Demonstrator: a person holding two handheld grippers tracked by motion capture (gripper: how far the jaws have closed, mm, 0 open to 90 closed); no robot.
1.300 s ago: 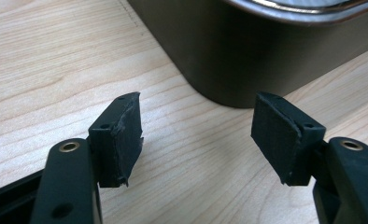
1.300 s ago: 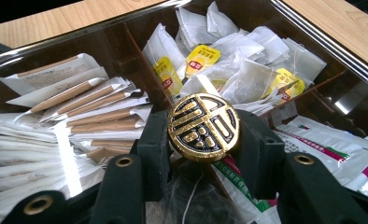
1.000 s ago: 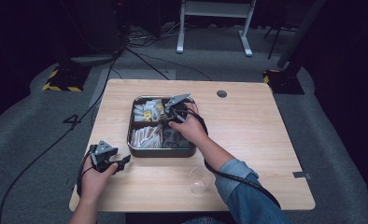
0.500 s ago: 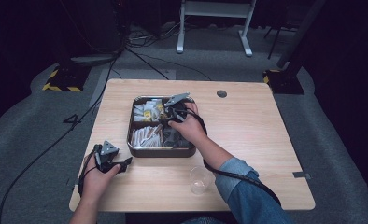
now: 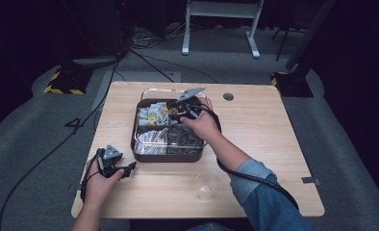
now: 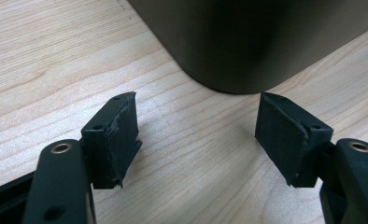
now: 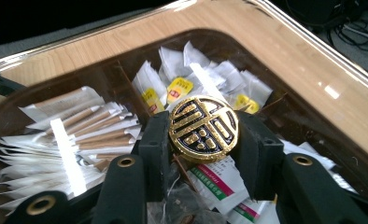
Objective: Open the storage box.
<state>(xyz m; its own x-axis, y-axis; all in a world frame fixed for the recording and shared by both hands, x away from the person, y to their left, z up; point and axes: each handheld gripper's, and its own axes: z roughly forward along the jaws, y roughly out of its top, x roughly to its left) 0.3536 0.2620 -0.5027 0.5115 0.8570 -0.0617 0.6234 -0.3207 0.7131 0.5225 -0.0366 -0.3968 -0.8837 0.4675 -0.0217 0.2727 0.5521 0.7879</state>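
A pale wood-grain table (image 5: 274, 144) seen from above, on a grey carpeted floor with a large numeral 4 (image 5: 75, 124) marked on it; black-and-yellow striped hazard bases (image 5: 62, 83) stand beyond the table. Near the table's middle sits a dark, round-cornered tray (image 5: 166, 156) divided into compartments under a clear lid (image 7: 313, 60); the compartments hold white paper sachets (image 7: 210, 74), some with yellow labels whose print is too small to read, slim paper-wrapped sticks (image 7: 93, 126), and packets with green and pink bands (image 7: 215, 179) of unreadable text. On the lid's centre is a round knob (image 7: 203, 129), black with raised gold strokes forming an ornate Chinese-style character inside a gold rim. The right gripper (image 7: 203, 135), held by the right hand (image 5: 202, 124) in a denim sleeve, has its two black jaws closed against either side of this knob, gripping it; in the high view it sits over the tray's far half. The left gripper (image 6: 196, 135), in the left hand (image 5: 97, 180), rests low on the table near the tray's near left corner; its jaws stand wide apart with nothing between them, their pads matte and worn, facing the tray's smooth dark wall. A clear plastic cup (image 5: 206, 185) stands on the table just in front of the tray.
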